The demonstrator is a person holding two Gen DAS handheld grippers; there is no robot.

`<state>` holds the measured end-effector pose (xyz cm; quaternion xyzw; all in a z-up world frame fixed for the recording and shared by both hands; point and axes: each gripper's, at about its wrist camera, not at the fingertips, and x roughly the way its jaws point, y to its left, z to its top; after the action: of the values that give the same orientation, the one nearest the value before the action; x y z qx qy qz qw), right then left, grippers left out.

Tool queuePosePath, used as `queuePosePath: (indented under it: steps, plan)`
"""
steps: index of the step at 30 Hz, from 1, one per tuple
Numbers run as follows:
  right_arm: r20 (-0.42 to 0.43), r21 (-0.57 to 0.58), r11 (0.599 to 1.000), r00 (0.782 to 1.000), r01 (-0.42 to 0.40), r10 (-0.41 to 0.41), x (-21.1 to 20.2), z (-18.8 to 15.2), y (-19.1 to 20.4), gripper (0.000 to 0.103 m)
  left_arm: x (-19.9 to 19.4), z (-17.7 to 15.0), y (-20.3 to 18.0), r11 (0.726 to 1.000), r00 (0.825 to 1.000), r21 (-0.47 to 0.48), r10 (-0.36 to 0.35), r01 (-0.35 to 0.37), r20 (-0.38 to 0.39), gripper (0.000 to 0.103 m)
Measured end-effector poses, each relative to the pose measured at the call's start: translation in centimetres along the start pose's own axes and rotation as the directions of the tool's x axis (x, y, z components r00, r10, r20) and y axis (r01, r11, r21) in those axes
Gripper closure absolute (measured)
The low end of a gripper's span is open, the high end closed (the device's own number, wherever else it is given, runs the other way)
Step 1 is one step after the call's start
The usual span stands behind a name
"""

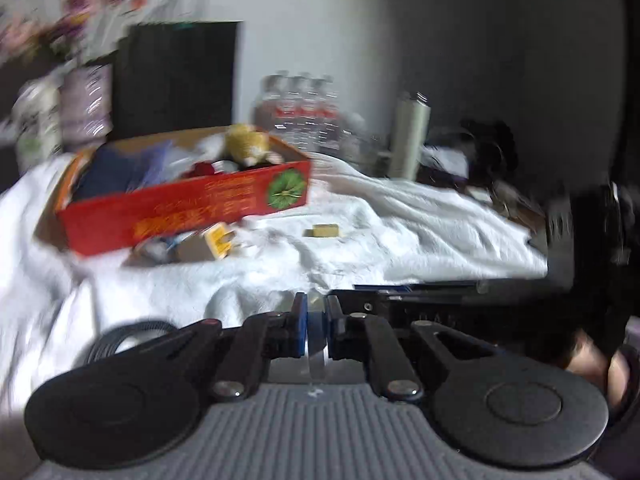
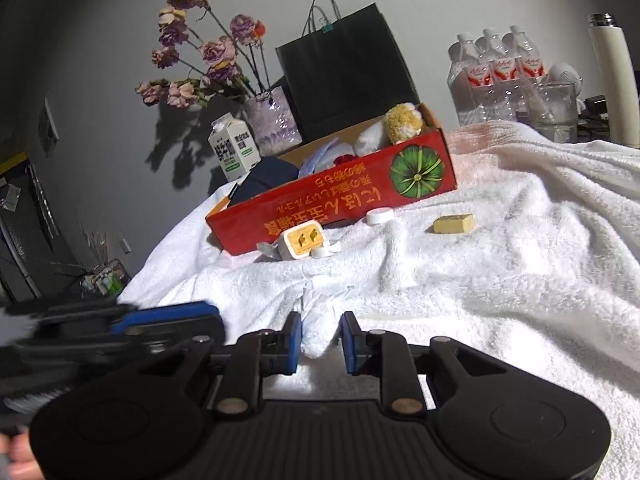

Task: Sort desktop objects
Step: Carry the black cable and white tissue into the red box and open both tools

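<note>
Lettering on red cardboard box [image 2: 332, 196] reads upside down in yellow, East Asian script, not legible enough to transcribe; green pumpkin graphic at its right end. Milk carton [image 2: 233, 148] behind box has dark print and a green label, unreadable. Water bottles [image 2: 496, 68] carry red-and-white labels. Box sits on white towel [image 2: 500, 260], holds a yellow-white plush toy [image 2: 404, 122], dark cloth and other bits. Just in front of box: white-and-yellow charger plug [image 2: 300, 242] showing two prongs, white round caps [image 2: 379, 216]. Yellowish eraser-like block [image 2: 454, 224] lies apart to the right. Right gripper [image 2: 320, 338] narrow, pinching a white crumpled wad [image 2: 318, 330]. Left gripper [image 1: 316, 320] nearly closed, pads almost meeting; view blurred, can't tell what's between.
</note>
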<state>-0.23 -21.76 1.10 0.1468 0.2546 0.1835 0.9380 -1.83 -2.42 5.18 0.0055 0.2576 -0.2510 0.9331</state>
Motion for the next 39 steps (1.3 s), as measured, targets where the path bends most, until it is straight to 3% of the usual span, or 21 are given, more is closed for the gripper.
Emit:
queuePosePath:
  steps: [3,8,11,16,21,23,26,30,33,36,39]
  plan:
    - [0.004,-0.067,0.997,0.999,0.047,-0.047,-1.2,-0.3,1.0,0.083,-2.4,-1.0,-0.4,0.997,0.998,-0.061,0.045,-0.042,0.050,0.094]
    - [0.025,-0.140,0.989,0.999,0.046,-0.043,-4.6,-0.8,2.6,0.083,-5.7,-1.7,0.9,0.979,0.995,-0.205,0.039,-0.019,0.095,0.094]
    - [0.067,-0.189,0.981,0.997,0.048,-0.036,-6.8,-0.7,4.0,0.083,-7.3,-1.0,1.0,0.978,0.991,-0.202,0.072,-0.049,0.109,0.094]
    - [0.128,-0.276,0.961,0.992,0.036,0.000,-10.0,1.5,5.9,0.083,-9.6,2.6,1.1,0.986,0.978,-0.167,0.049,-0.015,0.203,0.093]
    - [0.175,-0.307,0.951,0.984,0.020,0.035,-9.6,7.6,5.8,0.083,-8.1,8.6,4.1,0.986,0.978,-0.164,0.069,-0.036,0.199,0.093]
    - [0.181,-0.318,0.947,0.983,0.037,0.022,-8.2,10.5,5.6,0.083,-7.0,11.3,5.7,0.985,0.980,-0.175,0.031,0.004,0.196,0.093]
    - [0.161,-0.330,0.943,0.987,0.033,0.022,-4.9,14.9,5.1,0.083,-4.4,15.0,7.8,0.984,0.981,-0.177,0.035,-0.001,0.189,0.093]
    - [0.035,-0.280,0.960,0.999,-0.005,0.016,3.1,20.2,3.9,0.083,2.1,18.7,11.5,0.980,0.991,-0.192,0.070,-0.048,0.111,0.093]
    - [-0.077,-0.280,0.960,0.997,-0.015,-0.007,10.1,21.8,4.2,0.083,8.6,19.1,15.4,0.956,0.997,-0.281,0.077,-0.081,-0.026,0.093]
    - [-0.182,-0.282,0.959,0.983,-0.024,-0.029,16.7,21.9,4.5,0.083,14.3,18.1,18.4,0.936,0.986,-0.335,0.063,-0.113,-0.155,0.093]
    - [-0.278,-0.299,0.954,0.958,-0.018,-0.069,22.1,20.8,4.4,0.083,17.5,17.1,20.6,0.922,0.975,-0.355,0.083,-0.153,-0.206,0.093]
